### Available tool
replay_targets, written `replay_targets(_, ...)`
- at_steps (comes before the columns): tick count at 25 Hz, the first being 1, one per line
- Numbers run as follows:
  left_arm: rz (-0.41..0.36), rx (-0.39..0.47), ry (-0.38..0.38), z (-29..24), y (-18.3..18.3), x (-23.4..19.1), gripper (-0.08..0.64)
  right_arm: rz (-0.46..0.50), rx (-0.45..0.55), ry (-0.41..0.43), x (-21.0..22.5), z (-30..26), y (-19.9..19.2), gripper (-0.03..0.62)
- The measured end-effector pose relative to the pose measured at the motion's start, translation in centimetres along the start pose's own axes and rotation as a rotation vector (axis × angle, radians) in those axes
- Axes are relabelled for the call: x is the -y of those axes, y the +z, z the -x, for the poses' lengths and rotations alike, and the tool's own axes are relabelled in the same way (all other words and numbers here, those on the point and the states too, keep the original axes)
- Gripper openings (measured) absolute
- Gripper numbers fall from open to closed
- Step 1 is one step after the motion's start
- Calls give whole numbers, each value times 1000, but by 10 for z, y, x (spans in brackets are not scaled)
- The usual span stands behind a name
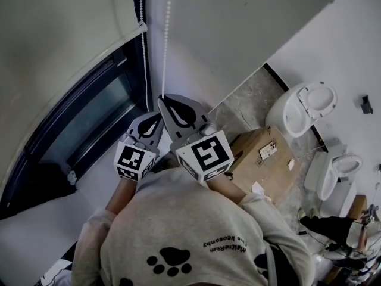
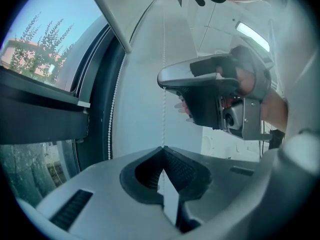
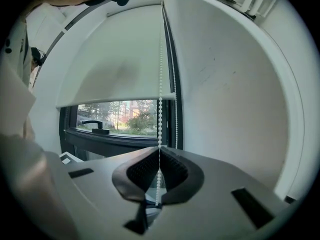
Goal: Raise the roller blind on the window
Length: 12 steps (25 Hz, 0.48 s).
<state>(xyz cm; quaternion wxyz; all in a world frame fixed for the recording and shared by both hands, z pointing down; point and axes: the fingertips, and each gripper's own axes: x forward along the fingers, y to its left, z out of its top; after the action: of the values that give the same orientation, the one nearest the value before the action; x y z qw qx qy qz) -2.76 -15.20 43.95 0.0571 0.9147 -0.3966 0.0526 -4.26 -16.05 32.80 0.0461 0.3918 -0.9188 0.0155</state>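
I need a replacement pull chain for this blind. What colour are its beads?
White; the bead chain shows best in the right gripper view.

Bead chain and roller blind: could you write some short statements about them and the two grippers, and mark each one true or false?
1. The right gripper is shut on the bead chain. True.
2. The roller blind covers the whole window. False: glass shows below its bottom edge.
3. The left gripper is open and empty. False: it is shut on the same chain.
4. The right gripper holds the chain above the left gripper. True.
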Motion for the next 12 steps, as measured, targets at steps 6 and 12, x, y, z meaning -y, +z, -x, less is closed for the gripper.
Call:
replay_targets(6, 2, -10, -2, -4, -16, 1, 8, 7, -8, -12, 3, -1, -17, 11)
replay_targets(12, 6, -23, 6, -5, -34, 1, 8, -11, 1, -9, 2, -1, -36, 11)
